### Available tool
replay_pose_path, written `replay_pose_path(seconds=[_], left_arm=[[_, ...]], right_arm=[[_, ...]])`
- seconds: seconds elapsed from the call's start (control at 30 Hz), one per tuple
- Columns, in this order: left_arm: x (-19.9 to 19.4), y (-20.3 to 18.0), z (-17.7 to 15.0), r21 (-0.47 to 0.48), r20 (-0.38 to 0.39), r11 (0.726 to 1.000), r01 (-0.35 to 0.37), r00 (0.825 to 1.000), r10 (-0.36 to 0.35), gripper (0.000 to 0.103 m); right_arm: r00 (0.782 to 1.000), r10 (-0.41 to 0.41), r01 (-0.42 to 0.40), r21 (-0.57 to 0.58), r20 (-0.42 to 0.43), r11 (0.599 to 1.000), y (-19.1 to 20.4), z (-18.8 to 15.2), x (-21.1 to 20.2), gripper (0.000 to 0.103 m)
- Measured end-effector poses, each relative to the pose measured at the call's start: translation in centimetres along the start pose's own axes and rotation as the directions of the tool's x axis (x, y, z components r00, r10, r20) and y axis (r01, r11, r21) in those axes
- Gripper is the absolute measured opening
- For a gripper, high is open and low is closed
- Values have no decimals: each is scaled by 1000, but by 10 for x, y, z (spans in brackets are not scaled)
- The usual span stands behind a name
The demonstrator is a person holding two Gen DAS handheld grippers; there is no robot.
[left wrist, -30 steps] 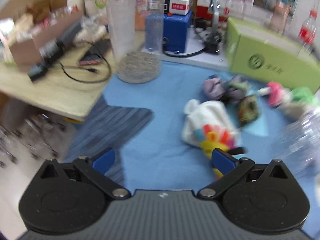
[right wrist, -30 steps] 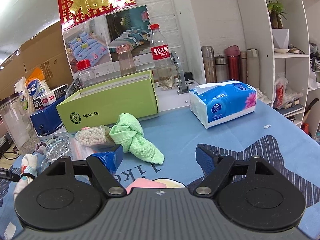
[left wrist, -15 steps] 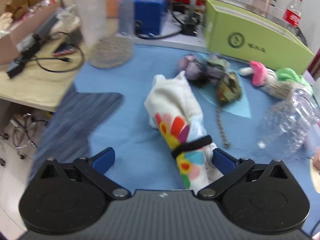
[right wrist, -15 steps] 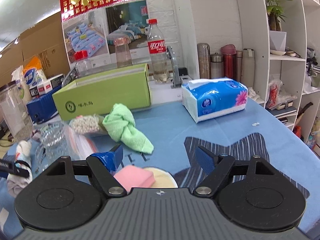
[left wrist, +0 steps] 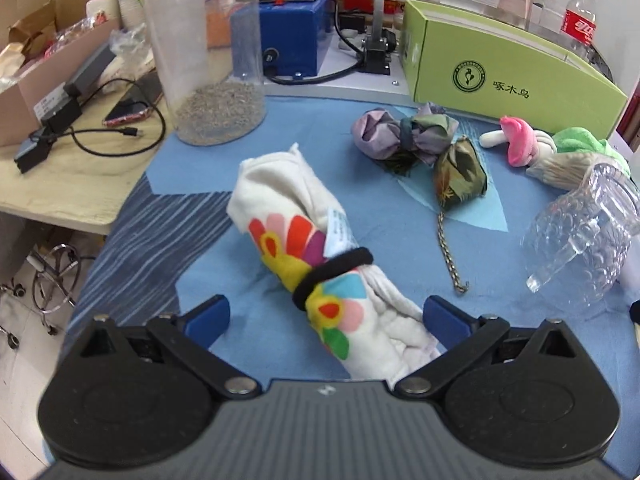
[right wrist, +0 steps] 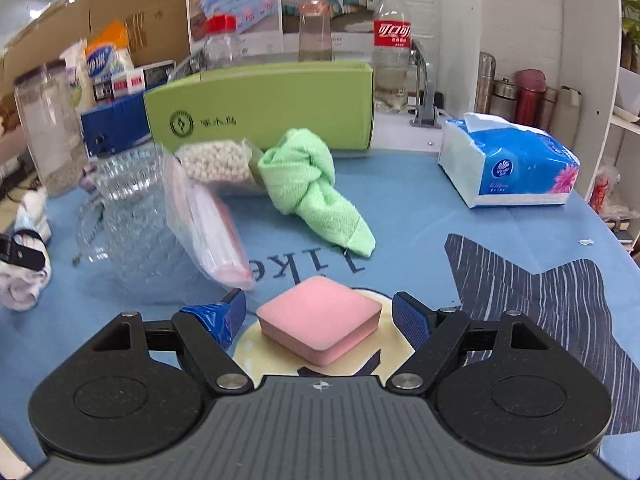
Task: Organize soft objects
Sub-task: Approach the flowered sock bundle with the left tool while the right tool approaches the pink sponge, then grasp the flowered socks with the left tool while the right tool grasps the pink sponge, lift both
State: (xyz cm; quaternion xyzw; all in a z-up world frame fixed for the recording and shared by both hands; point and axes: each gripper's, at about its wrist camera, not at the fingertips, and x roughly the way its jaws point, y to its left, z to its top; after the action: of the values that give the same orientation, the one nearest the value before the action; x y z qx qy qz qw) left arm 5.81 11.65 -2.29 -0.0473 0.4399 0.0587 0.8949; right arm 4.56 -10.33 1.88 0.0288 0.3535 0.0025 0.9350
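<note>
A rolled white cloth (left wrist: 316, 264) with a bright flower print and a black band around it lies on the blue mat. My left gripper (left wrist: 326, 318) stands open with the roll's near end between its blue fingers (left wrist: 208, 316); the pads do not press on it. A pink sponge block (right wrist: 320, 318) sits on the mat in the right wrist view. My right gripper (right wrist: 319, 316) is open around it, with a gap on each side. A knotted green towel (right wrist: 312, 184) lies farther back.
A clear glass jug (left wrist: 580, 236) lies on its side, a plastic bag (right wrist: 208, 232) leaning on it. Fabric bows (left wrist: 404, 136), a chained pouch (left wrist: 460, 176) and a pink plush (left wrist: 516, 140) lie near the green box (left wrist: 500, 72). A tissue pack (right wrist: 508, 164) and a tall jar (left wrist: 208, 52) stand behind.
My left gripper has swung over the rolled cloth and come down so the roll lies between its fingers. My right gripper has sunk and rolled, bringing the pink sponge between its fingers.
</note>
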Motion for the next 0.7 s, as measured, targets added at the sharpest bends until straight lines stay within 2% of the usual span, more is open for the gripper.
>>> replay_pose_path(seconds=[0.1,0.17,0.37,0.43,0.47,0.5,0.53,0.57,0.6,0.67,0.7], left_arm=[[3,6,1,-37,16,999,-9,1000,10,103],[5,8,0,-44,31,998,-38,999,39,102],[5,6,-1,-47,45,998,-52,998,54,102],[5,5,0,-48,48,998,-43,998,45,98],[4,5,0,-44,53,998,-37,998,39,92],[2,4,1,-34,60,999,-28,998,30,80],[-2,3,1,-20,68,1000,-5,998,7,73],[-5,2,1,-10,71,1000,16,997,-15,56],[-7,1,1,-2,69,1000,29,997,-29,49],[-9,2,0,9,70,999,43,997,-43,45],[-11,4,0,9,70,999,51,996,-52,43]], right_arm=[[1000,-15,15,0,16,1000,2,-6,2,68],[999,-21,21,9,30,1000,2,-9,1,69],[999,-40,40,17,21,999,5,-5,5,71],[999,-43,42,18,20,999,5,-5,5,71],[999,-45,45,17,20,999,5,-5,5,71],[999,-47,47,17,21,999,6,-5,5,71],[999,-47,47,15,20,999,6,-5,5,71],[999,-44,44,14,20,999,6,-5,5,71],[999,-40,39,15,23,999,6,-6,4,68],[999,-23,23,4,39,1000,6,-9,1,60],[999,-14,14,3,46,1000,5,-10,-1,44]])
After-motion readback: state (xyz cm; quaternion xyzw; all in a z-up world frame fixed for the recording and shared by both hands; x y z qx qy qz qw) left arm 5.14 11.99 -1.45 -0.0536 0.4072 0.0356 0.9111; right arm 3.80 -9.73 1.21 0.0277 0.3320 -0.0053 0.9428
